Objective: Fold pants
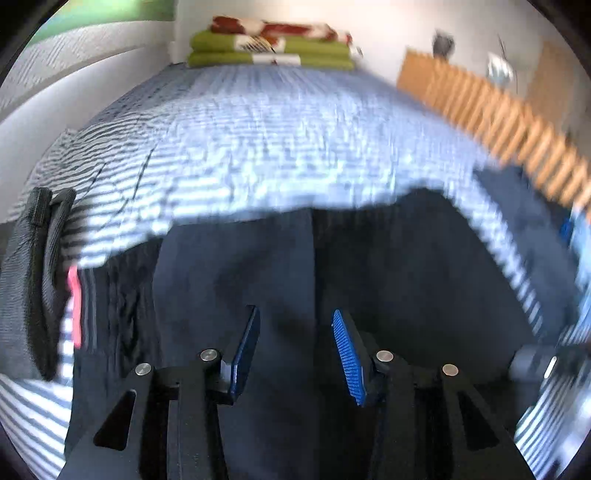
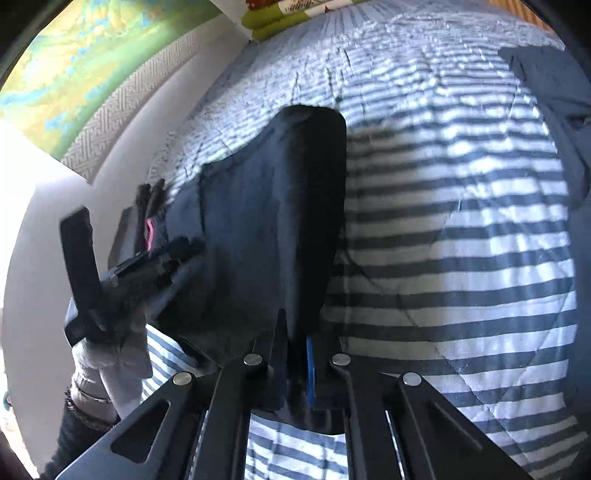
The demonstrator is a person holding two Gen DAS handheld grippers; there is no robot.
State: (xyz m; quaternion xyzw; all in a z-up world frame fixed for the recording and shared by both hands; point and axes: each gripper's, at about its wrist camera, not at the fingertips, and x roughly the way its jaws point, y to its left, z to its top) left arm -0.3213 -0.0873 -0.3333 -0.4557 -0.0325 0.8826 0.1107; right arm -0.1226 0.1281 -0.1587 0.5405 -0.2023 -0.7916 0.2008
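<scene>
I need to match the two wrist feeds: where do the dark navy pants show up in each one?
Left wrist: dark navy pants fill the lower centre, under the open left gripper.
Right wrist: a fold of them rises at centre, pinched in the shut right gripper.
Shared landmark: green folded blankets at the far end of the striped bedspread.

A: Surface?
B: A bed (image 1: 280,147), covered by a quilted blue-and-white striped bedspread (image 2: 461,240), stitch lines running diagonally across it.
A: What's on it?
B: Dark navy pants (image 1: 369,266) spread on the near part (left wrist view is blurred). In the right wrist view one part of them is raised off the bedspread, more navy fabric lying at the right edge. A grey and black folded garment with a pink tag (image 1: 74,306) lies beside the pants.
A: Far end?
B: A stack of folded green and red-white bedding (image 1: 273,44) against the wall.
</scene>
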